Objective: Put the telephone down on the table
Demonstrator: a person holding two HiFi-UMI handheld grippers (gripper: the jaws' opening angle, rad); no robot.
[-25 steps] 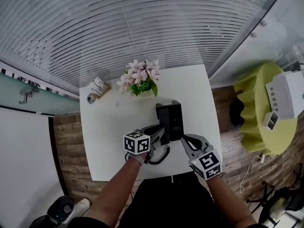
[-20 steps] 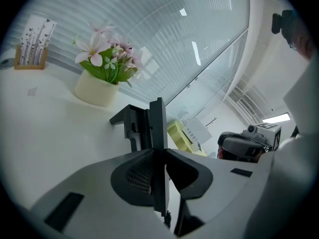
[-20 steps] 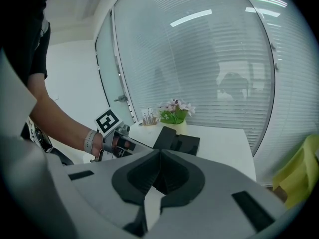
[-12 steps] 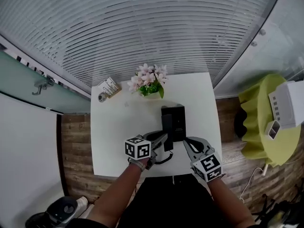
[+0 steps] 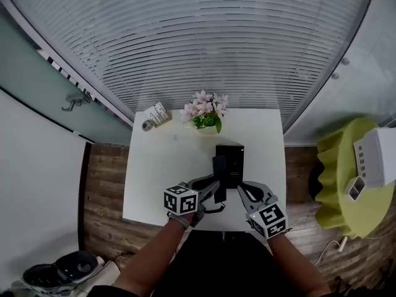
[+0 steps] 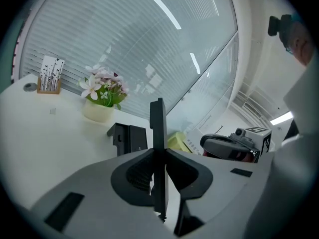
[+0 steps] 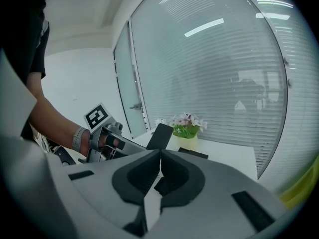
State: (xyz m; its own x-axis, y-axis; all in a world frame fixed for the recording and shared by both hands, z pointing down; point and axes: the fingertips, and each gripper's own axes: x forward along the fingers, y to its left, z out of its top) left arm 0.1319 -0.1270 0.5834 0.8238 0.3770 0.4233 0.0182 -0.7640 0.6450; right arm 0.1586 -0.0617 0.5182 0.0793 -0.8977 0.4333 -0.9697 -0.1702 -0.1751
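A black telephone handset (image 6: 158, 128) stands on edge between the jaws of my left gripper (image 6: 159, 158), which is shut on it. In the head view the handset (image 5: 219, 177) hangs just in front of the black telephone base (image 5: 231, 161), which rests on the white table (image 5: 161, 178). A dark cord (image 5: 212, 208) loops below the handset. My right gripper (image 5: 242, 190) hovers right of the handset, apart from it. Its pads meet with nothing between them in the right gripper view (image 7: 160, 164), where the handset (image 7: 160, 136) shows beyond.
A pot of pink flowers (image 5: 206, 112) stands at the table's far edge, with a small card holder (image 5: 156, 114) at the far left corner. A yellow-covered round table (image 5: 346, 178) with white boxes stands to the right. Window blinds run behind the table.
Both grippers have risen above the table's near edge, the left one more, and it has carried the handset up with it. The base has stayed in place.
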